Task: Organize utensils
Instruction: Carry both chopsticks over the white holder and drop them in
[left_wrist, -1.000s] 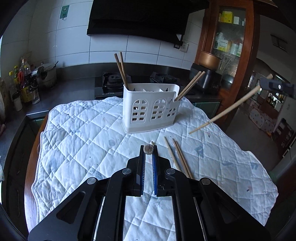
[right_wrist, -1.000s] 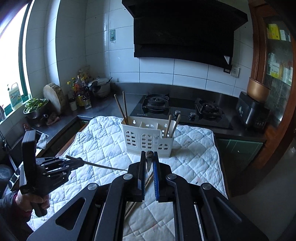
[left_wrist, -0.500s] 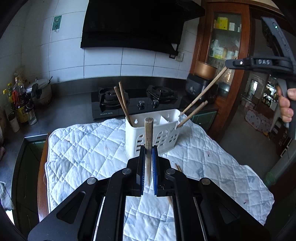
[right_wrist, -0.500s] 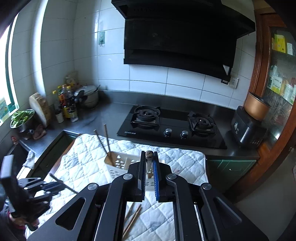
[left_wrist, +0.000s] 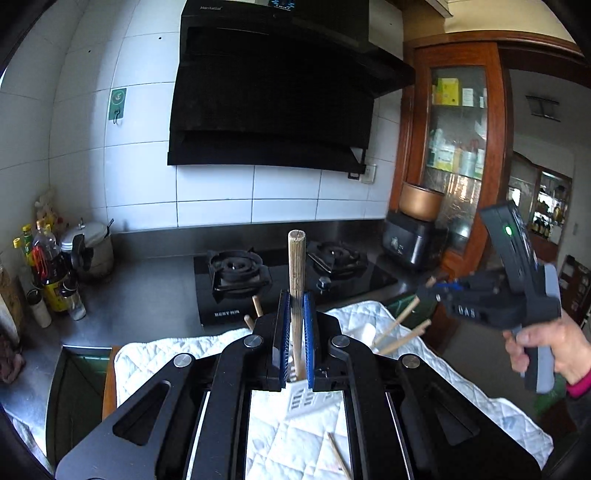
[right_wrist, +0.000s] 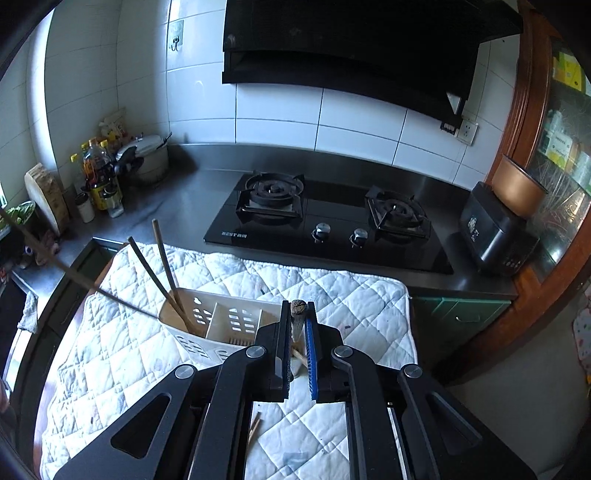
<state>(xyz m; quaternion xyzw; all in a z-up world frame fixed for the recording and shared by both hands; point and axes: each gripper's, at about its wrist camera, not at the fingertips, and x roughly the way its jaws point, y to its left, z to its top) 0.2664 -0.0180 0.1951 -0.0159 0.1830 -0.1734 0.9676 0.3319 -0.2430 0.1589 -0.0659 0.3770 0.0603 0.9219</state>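
Both grippers clamping a chopstick each: left gripper (left_wrist: 295, 332), right gripper (right_wrist: 298, 345), hovering over the white holder (right_wrist: 218, 328). Tips probably hidden below, so either could be catching the divider or rim, tipping the holder.

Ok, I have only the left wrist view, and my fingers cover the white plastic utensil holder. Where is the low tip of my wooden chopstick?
Observer: The tip of your wooden chopstick reaches the left end rim of the white slotted plastic utensil holder. Whether it is inside, I cannot tell.
Operator: Is that end compartment free?
Observer: No, two brown chopsticks lean in it.
Operator: And the middle one?
Observer: What shows of the middle compartment looks empty.
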